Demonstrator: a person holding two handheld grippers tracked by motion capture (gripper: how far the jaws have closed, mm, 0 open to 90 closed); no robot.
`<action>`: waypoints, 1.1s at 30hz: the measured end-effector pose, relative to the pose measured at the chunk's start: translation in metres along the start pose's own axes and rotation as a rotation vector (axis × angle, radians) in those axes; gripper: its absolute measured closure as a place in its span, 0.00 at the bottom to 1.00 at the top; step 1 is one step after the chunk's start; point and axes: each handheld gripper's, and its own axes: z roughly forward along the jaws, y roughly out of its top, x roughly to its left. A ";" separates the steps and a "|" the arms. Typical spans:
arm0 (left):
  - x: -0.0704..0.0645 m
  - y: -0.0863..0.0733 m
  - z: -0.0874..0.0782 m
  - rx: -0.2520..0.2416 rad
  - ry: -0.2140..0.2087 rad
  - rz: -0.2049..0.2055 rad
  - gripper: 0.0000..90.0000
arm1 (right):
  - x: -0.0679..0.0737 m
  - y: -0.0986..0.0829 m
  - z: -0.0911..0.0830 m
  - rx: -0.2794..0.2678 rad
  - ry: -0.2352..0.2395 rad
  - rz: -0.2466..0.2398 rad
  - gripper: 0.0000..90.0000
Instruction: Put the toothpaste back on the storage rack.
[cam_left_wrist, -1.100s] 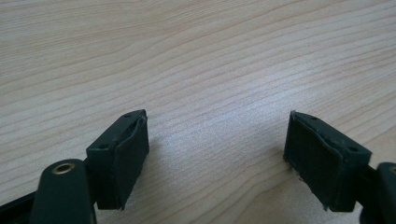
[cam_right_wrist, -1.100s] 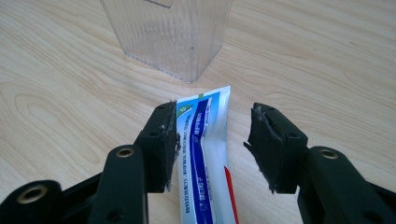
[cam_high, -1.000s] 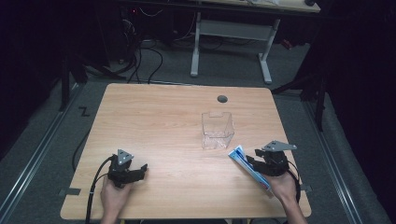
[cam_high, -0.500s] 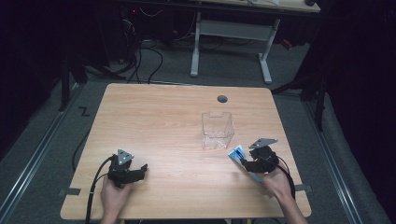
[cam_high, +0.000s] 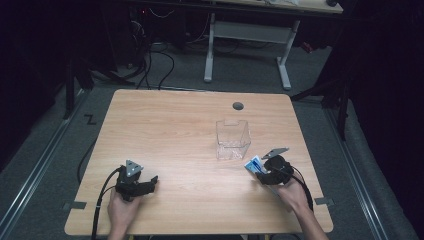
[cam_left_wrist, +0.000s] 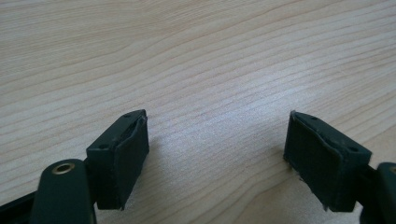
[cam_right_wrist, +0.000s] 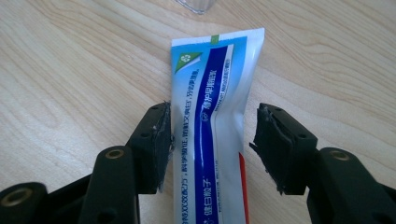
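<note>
The tube (cam_right_wrist: 210, 126) lies flat on the table (cam_high: 175, 130) between the right gripper's (cam_right_wrist: 212, 140) parted jaws, left jaw touching, right jaw just clear. Its long axis runs along the jaws, crimped end pointing ahead toward the clear box (cam_high: 232, 139). The left gripper (cam_left_wrist: 217, 154) gapes wide, holding nothing.

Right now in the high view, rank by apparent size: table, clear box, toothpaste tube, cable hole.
1. table
2. clear box
3. toothpaste tube, partly hidden under the right claw, so its rank against the hole is unsure
4. cable hole
</note>
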 end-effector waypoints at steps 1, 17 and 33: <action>0.000 0.000 0.000 0.000 0.000 0.000 0.25 | -0.001 0.001 0.001 0.006 0.004 0.013 0.51; 0.000 0.000 0.000 0.000 0.000 0.000 0.25 | -0.002 0.008 0.010 0.079 0.010 0.003 0.63; 0.000 0.000 0.000 0.000 0.000 0.000 0.25 | -0.010 0.014 0.007 0.121 0.022 0.004 0.79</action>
